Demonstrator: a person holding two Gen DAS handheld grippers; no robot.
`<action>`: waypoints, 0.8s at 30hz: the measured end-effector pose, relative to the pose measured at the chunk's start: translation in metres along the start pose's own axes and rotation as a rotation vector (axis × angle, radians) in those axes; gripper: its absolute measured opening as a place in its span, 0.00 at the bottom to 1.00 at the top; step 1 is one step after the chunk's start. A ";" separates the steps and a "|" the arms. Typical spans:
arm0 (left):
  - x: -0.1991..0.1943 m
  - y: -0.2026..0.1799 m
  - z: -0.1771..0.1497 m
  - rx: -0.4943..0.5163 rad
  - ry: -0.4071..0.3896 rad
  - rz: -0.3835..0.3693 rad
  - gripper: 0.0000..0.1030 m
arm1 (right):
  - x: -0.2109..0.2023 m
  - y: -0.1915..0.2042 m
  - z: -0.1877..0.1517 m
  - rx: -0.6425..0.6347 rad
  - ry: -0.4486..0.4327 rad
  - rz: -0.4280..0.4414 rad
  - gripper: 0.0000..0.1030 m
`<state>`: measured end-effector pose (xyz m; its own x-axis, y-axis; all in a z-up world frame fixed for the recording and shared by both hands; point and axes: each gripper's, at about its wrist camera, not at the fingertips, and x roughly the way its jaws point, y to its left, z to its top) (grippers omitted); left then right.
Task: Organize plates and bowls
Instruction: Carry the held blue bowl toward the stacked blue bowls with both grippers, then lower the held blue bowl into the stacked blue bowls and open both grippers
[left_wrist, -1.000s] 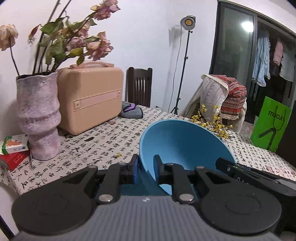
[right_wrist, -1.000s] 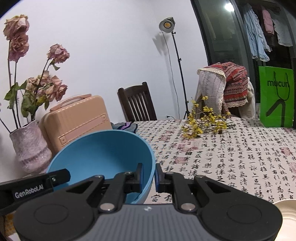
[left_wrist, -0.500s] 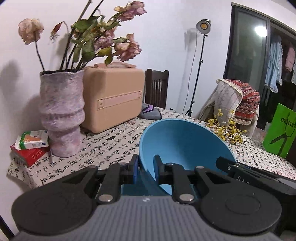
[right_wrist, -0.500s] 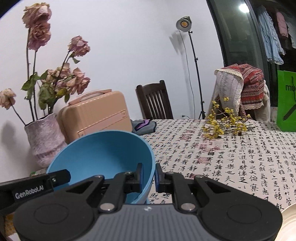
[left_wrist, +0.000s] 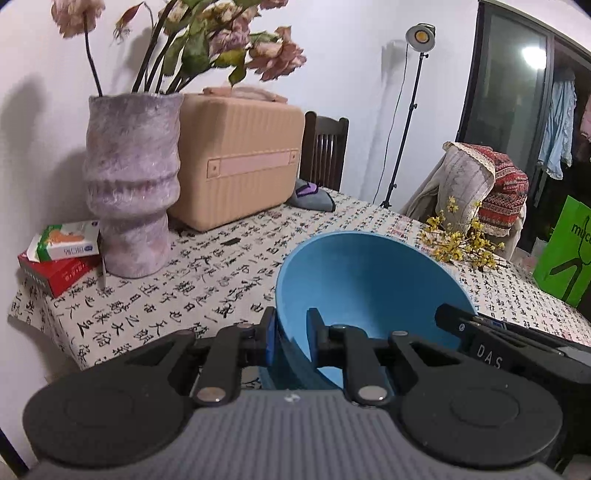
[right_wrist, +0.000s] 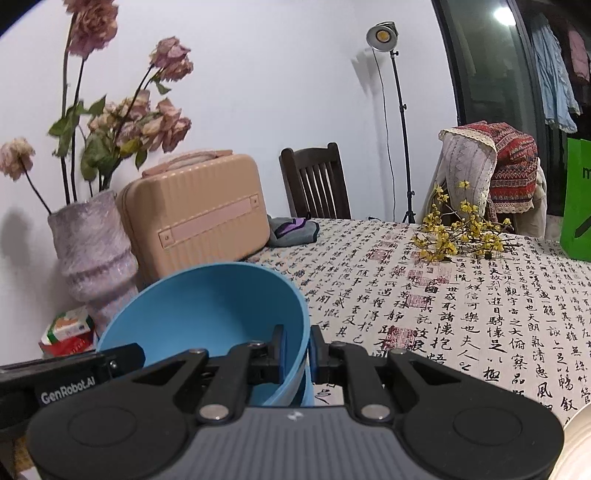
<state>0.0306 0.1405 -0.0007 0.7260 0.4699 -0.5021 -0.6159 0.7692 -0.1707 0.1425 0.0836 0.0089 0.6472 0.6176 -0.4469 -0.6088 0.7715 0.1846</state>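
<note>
A blue bowl (left_wrist: 365, 280) is held in the air above the table by both grippers. My left gripper (left_wrist: 291, 334) is shut on the bowl's left rim, one finger inside and one outside. My right gripper (right_wrist: 296, 349) is shut on the bowl's (right_wrist: 210, 306) right rim in the same way. The right gripper's body shows at the right of the left wrist view (left_wrist: 517, 350). The left gripper's body shows at the lower left of the right wrist view (right_wrist: 66, 380). The edge of a white plate (right_wrist: 580, 443) peeks in at the bottom right.
A table with a calligraphy-print cloth (left_wrist: 207, 280) lies below. On it stand a purple vase of dried roses (left_wrist: 129, 184), a peach case (left_wrist: 236, 162), red and white boxes (left_wrist: 59, 254), a grey cloth (left_wrist: 310, 195), yellow flower sprigs (right_wrist: 461, 236) and a green bag (left_wrist: 565, 251). Chairs stand behind.
Both grippers have carried the bowl to the left, toward the vase end of the table. The vase and boxes now show larger and nearer. The grip on the bowl is unchanged.
</note>
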 end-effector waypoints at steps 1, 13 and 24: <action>0.001 0.001 -0.001 -0.004 0.003 0.000 0.17 | 0.002 0.002 -0.002 -0.013 0.002 -0.006 0.12; 0.011 0.009 -0.007 -0.005 0.029 -0.005 0.17 | 0.012 0.018 -0.014 -0.098 0.003 -0.052 0.12; 0.013 0.007 -0.008 -0.007 0.032 -0.029 0.31 | 0.015 0.012 -0.016 -0.082 0.005 -0.045 0.15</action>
<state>0.0340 0.1486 -0.0150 0.7333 0.4334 -0.5238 -0.5971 0.7791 -0.1913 0.1370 0.0998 -0.0096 0.6726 0.5813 -0.4579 -0.6146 0.7835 0.0919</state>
